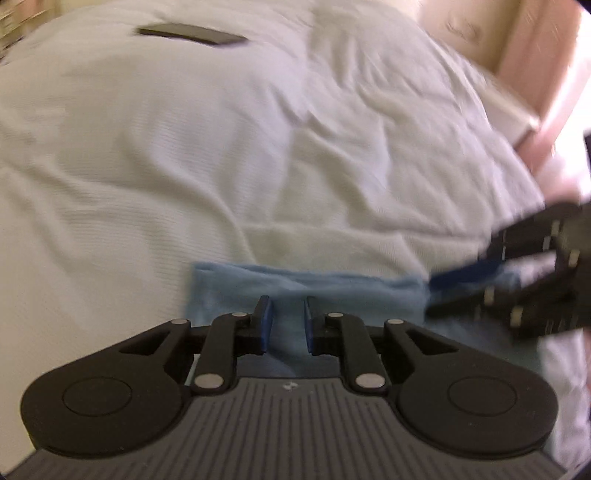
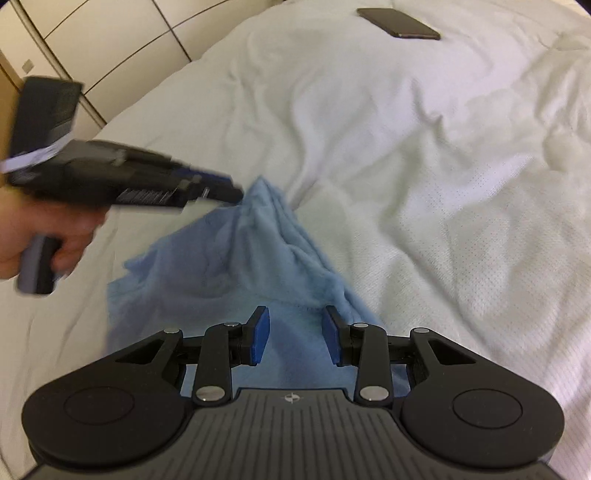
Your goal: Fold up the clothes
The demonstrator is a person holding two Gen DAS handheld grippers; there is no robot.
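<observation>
A light blue fleece cloth (image 1: 332, 291) lies bunched on the white bed cover (image 1: 184, 147). In the left wrist view my left gripper (image 1: 286, 306) hangs over the cloth's near part. Its blue pads stand a narrow gap apart, and smooth cloth shows through the gap with no sign of pressing. From the right, my right gripper (image 1: 432, 291) reaches the cloth's right corner. In the right wrist view the cloth (image 2: 221, 266) rises in a ridge toward the left gripper (image 2: 232, 192), which a hand (image 2: 44, 240) holds. My right gripper (image 2: 294, 314) stands open over the cloth's near end.
A dark phone (image 2: 399, 23) lies flat at the far side of the bed cover (image 2: 424, 147), also visible as the phone (image 1: 192, 34) in the left wrist view. Cream cupboard panels (image 2: 92, 37) stand beyond the bed's left edge. Pale pink furniture (image 1: 535, 55) borders the bed.
</observation>
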